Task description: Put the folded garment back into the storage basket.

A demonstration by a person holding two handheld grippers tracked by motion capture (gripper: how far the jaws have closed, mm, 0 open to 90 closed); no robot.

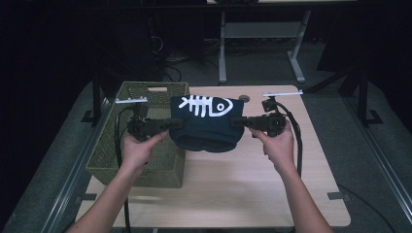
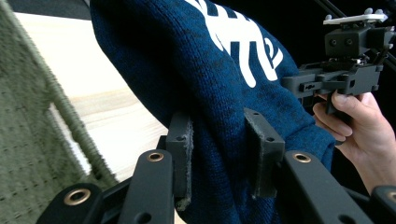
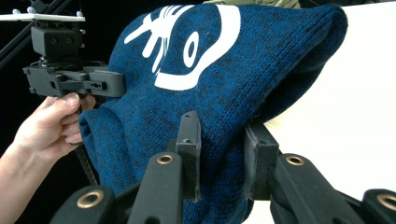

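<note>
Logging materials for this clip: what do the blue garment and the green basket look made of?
The blue garment: knitted yarn, probably wool or acrylic, matte, with visible stitch rows; its white fish-skeleton print looks flat and smooth. The green basket: woven fibre or plastic weave, matte, with a braided rim; which one is unclear.

A light wooden table (image 1: 243, 194) with rounded corners is seen carrying the scene. Directly on it, a woven olive-green basket (image 1: 141, 162) is set at its left edge, beneath and just outside the fingers of the left gripper (image 1: 176, 123). A small dark round mark (image 1: 244, 99) is noted in the tabletop at the far edge, beyond the fingers of the right gripper (image 1: 236, 121). Bare wood is shown below and nearer than both sets of fingers, towards the person's side.
</note>
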